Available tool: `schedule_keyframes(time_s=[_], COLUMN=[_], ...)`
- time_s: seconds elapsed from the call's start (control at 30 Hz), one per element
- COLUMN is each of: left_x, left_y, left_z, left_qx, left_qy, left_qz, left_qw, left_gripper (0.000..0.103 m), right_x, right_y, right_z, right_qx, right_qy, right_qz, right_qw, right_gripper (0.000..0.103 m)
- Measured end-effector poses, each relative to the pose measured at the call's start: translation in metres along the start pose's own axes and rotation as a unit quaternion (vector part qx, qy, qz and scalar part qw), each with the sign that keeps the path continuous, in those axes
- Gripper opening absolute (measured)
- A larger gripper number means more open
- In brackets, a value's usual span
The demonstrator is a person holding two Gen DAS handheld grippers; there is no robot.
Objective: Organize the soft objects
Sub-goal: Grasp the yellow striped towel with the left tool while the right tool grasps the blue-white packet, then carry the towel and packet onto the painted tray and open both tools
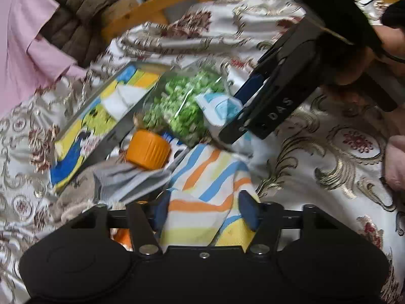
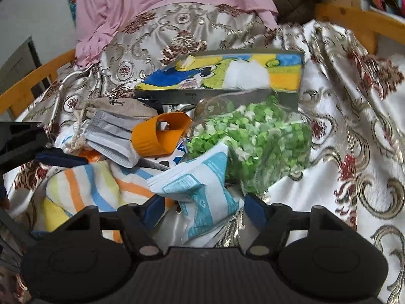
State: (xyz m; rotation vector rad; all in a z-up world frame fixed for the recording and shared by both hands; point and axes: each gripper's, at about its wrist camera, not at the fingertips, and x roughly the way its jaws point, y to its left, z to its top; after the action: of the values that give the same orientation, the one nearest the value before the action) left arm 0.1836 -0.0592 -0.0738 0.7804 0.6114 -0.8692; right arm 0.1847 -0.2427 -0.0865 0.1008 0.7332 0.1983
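Lying in the middle of a cluttered heap on a patterned bedspread (image 2: pixel 354 116), a striped cloth (image 1: pixel 205 177) in orange, blue and yellow sits between the fingers of the left gripper (image 1: pixel 205 214). The jaws stand partly spread with a blue pad at either side of the cloth; whether the pads press on it is unclear, since its lower edge is hidden behind the gripper body. The right gripper (image 2: pixel 202 211) straddles a white and light-blue paper packet (image 2: pixel 200 190), its jaws likewise partly spread, and a firm pinch cannot be confirmed. Just beyond lie one clear bag of green bits (image 2: pixel 253 136), one orange cap (image 2: pixel 157 136), one grey face mask (image 2: pixel 108 136) and one flat picture box (image 2: pixel 227 73), its far end cut off by the bag in the left view. A beige pouch (image 2: pixel 121 106) is half buried. One pink cloth (image 2: pixel 164 2) and a brown quilted jacket (image 1: pixel 76 7) hang at the back over a wooden rail (image 1: pixel 141 12). The left view is blurred, and a hand (image 1: pixel 367 58) grips the right tool.
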Motion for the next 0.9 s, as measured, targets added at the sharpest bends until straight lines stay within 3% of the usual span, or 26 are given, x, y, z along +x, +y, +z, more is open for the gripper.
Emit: schedule_keyframes(time_s=[0.13, 0.3, 0.4, 0.5, 0.6, 0.77, 0.83, 0.9], left_x=[0.004, 0.006, 0.002, -0.004, -0.011, -0.021, -0.026, -0.031], left_y=[0.002, 0.002, 0.006, 0.012, 0.02, 0.032, 0.034, 0.035], left_z=[-0.002, -0.002, 0.0, 0.003, 0.007, 0.01, 0.011, 0.011], left_qx=[0.002, 0.004, -0.012, -0.041, -0.084, -0.162, -0.191, -0.213], left_qy=[0.018, 0.033, 0.022, 0.003, -0.017, -0.038, -0.046, -0.053], left_qz=[0.015, 0.044, 0.06, 0.061, 0.049, 0.027, 0.018, 0.014], left_qw=[0.9997, 0.9985, 0.9979, 0.9973, 0.9951, 0.9857, 0.9803, 0.9756], left_gripper=[0.051, 0.018, 0.017, 0.016, 0.016, 0.016, 0.016, 0.016], right_x=[0.003, 0.003, 0.002, 0.002, 0.002, -0.002, -0.005, -0.009], right_y=[0.007, 0.012, 0.013, 0.013, 0.013, 0.014, 0.012, 0.009], right_z=[-0.001, -0.002, -0.002, -0.002, -0.003, -0.003, -0.002, -0.001], right_qx=[-0.024, -0.039, -0.044, -0.045, -0.048, -0.052, -0.045, -0.037], right_qy=[-0.001, -0.004, -0.007, -0.008, -0.011, -0.022, -0.026, -0.032], right_qz=[-0.009, -0.015, -0.016, -0.019, -0.02, -0.026, -0.024, -0.024], right_qw=[1.0, 0.999, 0.999, 0.999, 0.999, 0.998, 0.998, 0.999], right_gripper=[0.067, 0.06, 0.057, 0.048, 0.046, 0.041, 0.025, 0.026])
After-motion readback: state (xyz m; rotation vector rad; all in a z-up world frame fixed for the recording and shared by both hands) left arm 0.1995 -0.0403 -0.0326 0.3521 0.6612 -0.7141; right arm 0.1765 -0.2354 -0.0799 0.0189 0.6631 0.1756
